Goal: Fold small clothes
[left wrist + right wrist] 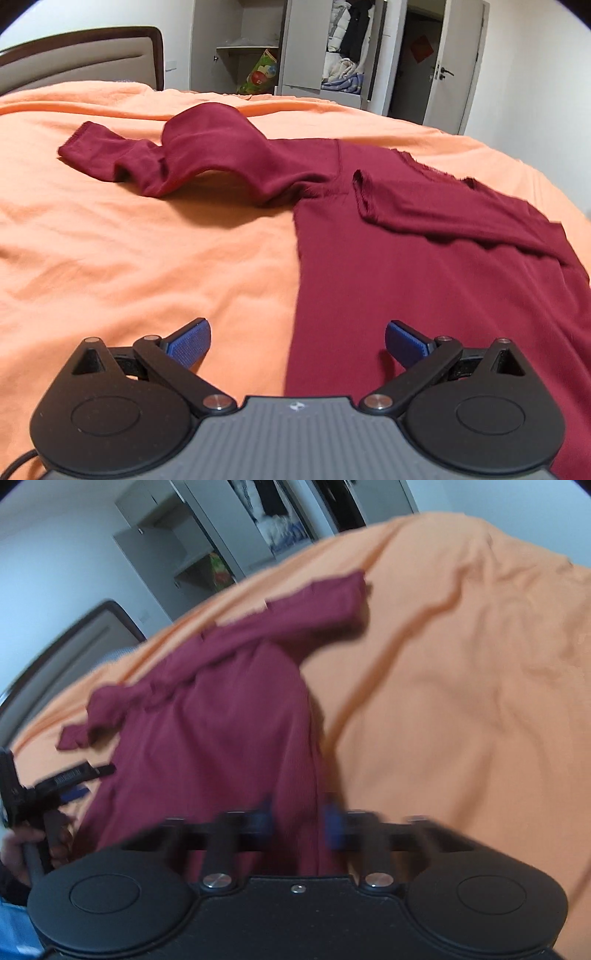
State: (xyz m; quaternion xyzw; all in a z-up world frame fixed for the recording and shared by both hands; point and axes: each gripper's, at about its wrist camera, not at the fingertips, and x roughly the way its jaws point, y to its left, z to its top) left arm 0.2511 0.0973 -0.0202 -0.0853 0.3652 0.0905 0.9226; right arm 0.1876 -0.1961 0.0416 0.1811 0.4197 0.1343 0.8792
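The dark red shirt lies on the bed, one sleeve already folded across the body, the other bunched out to the side. The left tool hovers wide apart over the shirt's side edge, probably lining up a grasp. The right tool pinches the opposite edge, lifting it to fold inward.

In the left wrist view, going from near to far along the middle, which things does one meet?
Open left gripper with blue-padded fingers → flat body of the dark red long-sleeved shirt → orange bed sheet beyond it → open white wardrobe.
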